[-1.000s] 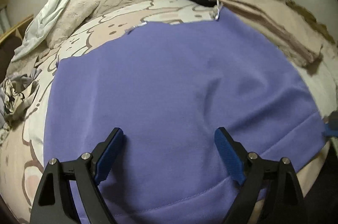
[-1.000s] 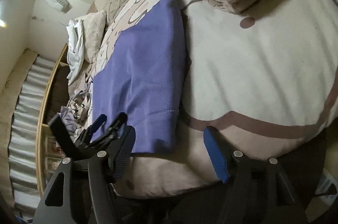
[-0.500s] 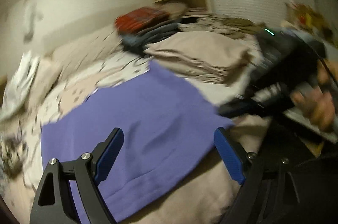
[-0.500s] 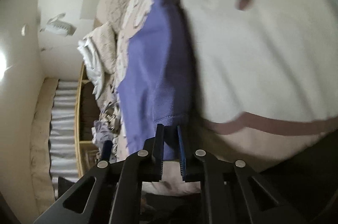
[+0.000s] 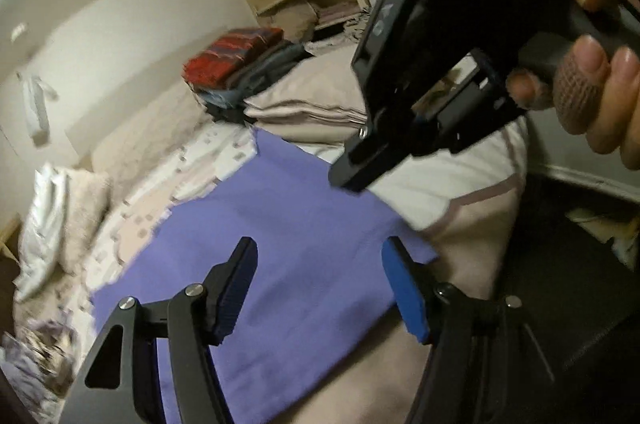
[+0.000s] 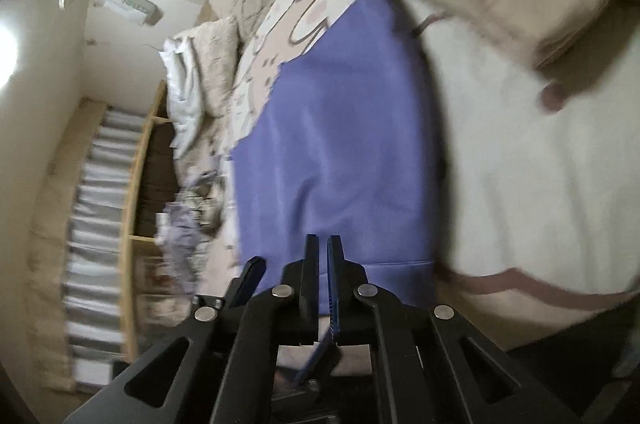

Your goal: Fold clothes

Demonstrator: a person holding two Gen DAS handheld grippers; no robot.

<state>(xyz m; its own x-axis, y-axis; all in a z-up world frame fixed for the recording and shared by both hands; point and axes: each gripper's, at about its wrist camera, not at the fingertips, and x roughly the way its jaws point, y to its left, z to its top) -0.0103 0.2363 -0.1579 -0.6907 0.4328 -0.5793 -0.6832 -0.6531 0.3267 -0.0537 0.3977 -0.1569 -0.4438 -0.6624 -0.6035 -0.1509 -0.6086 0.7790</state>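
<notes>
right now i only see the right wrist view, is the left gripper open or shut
Observer: Open. The left wrist view shows the left gripper with its jaws wide apart above the purple garment, holding nothing.
Operator: is my gripper lifting any cloth
Observer: It doesn't look so. From the left side the garment lies flat, and the right gripper hangs over its right part with the tip pointing down.
Operator: anything folded already
Observer: Yes, a stack of folded clothes with a red one on top sits behind the beige blankets.
</notes>
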